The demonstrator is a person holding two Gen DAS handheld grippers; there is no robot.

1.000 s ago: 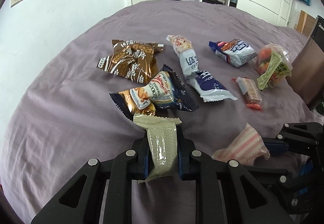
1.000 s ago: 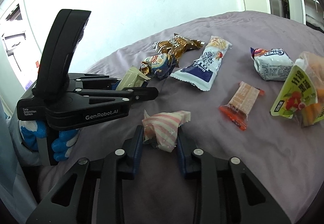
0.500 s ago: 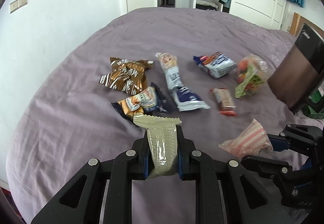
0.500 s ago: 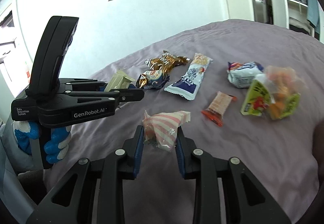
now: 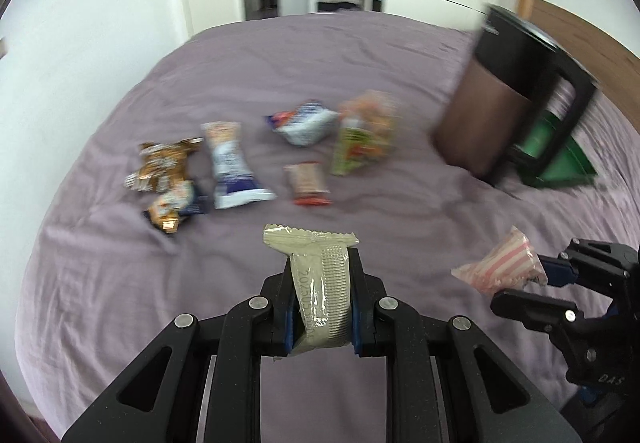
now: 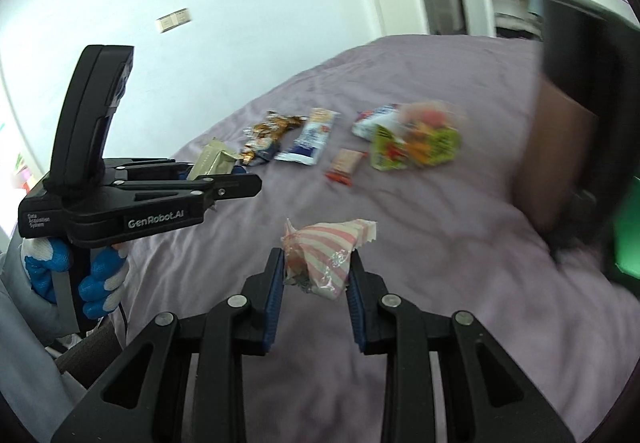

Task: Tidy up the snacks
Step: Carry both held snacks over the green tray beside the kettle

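The left gripper clamps an olive packet, the right gripper a pink-striped packet, near the dark bin.

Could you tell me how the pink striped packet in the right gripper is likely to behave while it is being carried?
The pink striped packet looks thin and crinkly, so it is probably light and floppy. It bulges between the right gripper fingers, so it may squash. Its glossy film could slip.

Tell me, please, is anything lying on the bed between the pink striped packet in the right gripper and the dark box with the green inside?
Nothing visible: bare purple sheet separates the pink striped packet from the dark box.
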